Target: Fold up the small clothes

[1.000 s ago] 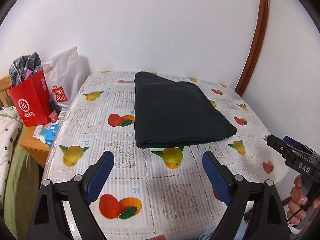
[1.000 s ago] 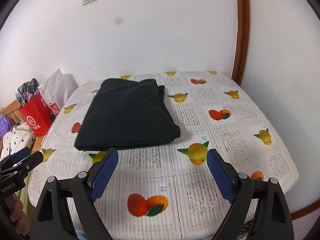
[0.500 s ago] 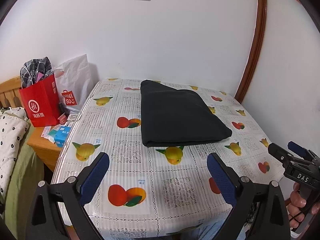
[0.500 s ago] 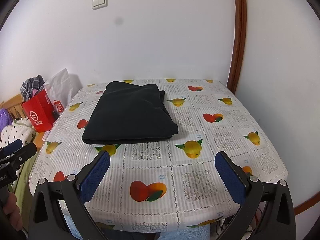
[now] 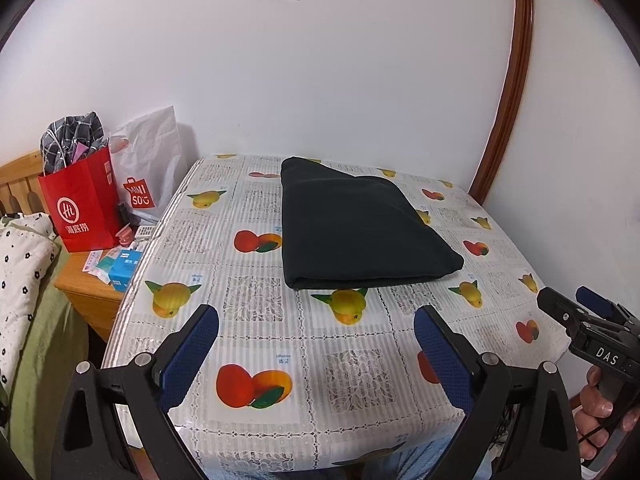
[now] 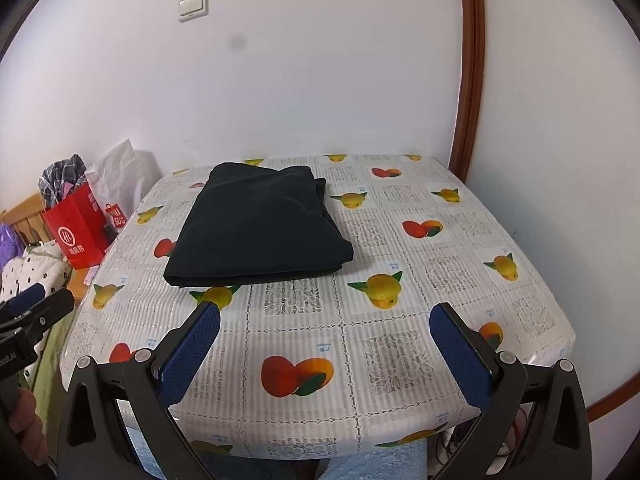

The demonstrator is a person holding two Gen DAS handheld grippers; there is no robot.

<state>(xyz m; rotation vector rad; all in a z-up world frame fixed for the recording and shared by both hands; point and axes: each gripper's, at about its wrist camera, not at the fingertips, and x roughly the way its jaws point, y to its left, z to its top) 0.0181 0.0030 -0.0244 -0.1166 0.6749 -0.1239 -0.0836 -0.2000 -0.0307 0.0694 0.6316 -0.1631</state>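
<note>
A dark folded garment (image 5: 356, 228) lies flat on the table with the fruit-print cloth (image 5: 352, 364), toward the far middle. It also shows in the right wrist view (image 6: 260, 228). My left gripper (image 5: 316, 356) is open and empty, held back above the table's near edge. My right gripper (image 6: 324, 352) is open and empty too, above the near edge, well short of the garment. The right gripper also shows at the right edge of the left wrist view (image 5: 580, 320).
A red paper bag (image 5: 80, 200) and a white shopping bag (image 5: 148, 168) stand on a wooden bedside cabinet (image 5: 88, 292) left of the table. A bed with a spotted cover (image 5: 20, 272) lies further left. White walls enclose the table behind and right.
Both grippers have pulled back and up from the table. The garment now sits farther off and has not moved on the table.
</note>
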